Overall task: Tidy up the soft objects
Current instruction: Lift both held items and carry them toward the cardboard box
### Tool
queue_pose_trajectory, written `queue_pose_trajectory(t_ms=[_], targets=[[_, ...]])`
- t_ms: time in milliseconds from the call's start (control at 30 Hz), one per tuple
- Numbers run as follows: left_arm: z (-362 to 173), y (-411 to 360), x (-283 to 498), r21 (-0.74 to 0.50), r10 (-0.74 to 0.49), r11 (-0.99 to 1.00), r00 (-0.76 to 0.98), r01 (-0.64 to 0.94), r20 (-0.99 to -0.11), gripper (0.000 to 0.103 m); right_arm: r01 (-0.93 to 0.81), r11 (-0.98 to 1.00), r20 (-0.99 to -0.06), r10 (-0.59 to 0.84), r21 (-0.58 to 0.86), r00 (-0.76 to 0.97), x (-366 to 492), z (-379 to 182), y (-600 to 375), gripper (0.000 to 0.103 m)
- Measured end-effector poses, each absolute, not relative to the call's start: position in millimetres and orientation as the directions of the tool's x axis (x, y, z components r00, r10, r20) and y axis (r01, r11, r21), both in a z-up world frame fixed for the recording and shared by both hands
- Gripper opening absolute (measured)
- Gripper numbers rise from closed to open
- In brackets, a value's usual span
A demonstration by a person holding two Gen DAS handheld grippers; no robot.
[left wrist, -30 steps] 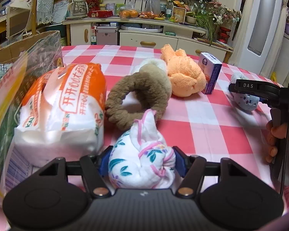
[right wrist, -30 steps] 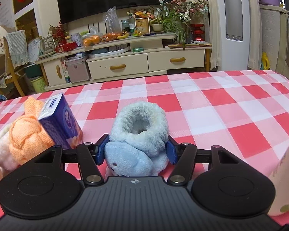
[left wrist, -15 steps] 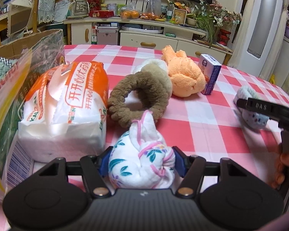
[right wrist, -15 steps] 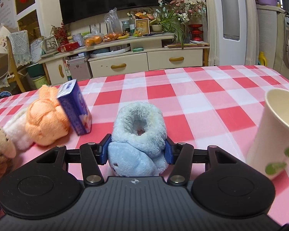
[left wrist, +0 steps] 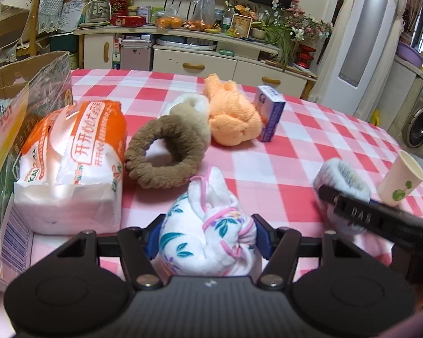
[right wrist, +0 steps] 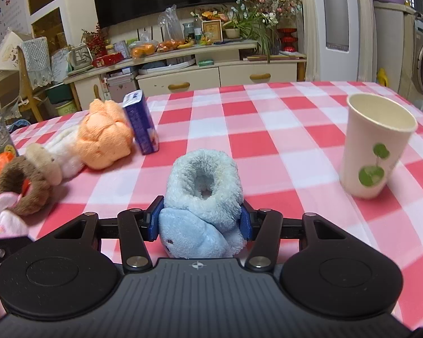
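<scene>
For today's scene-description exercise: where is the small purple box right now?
In the right wrist view the purple box stands upright on the checked tablecloth at upper left, touching the orange knitted toy, beyond the fluffy blue bootie.

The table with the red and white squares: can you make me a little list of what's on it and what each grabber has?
left gripper: shut on floral cloth bundle
right gripper: shut on fluffy blue bootie, jaws just closed further
soft things waiting: brown plush ring, orange knitted toy
not soft: purple carton, paper cup, both upright
far left: orange tissue pack
table: checked cloth
</scene>
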State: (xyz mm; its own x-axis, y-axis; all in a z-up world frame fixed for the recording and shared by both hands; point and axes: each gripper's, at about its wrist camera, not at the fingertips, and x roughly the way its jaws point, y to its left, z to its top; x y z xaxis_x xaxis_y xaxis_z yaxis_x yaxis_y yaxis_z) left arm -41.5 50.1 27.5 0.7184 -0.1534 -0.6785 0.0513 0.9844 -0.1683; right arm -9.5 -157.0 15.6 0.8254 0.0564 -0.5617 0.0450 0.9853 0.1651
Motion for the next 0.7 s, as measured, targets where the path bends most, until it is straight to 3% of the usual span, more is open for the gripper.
queue_pose_trajectory(t_ms=[333, 700], targets=[[42.1, 48.5, -48.0, -0.208, -0.195, 0.975, 0.724, 0.073, -0.661, 0.063, 0.026, 0.988, -0.572, 0.065, 0.150, 0.818, -40.1, 22.8, -151.1, 0.064], [73.0, 66.1, -44.7, -0.178, -0.162, 0.982, 0.768, 0.063, -0.620, 0.063, -0.004, 0.988, -0.565, 0.091, 0.155, 0.820, -55.2, 38.4, -143.6, 0.064]])
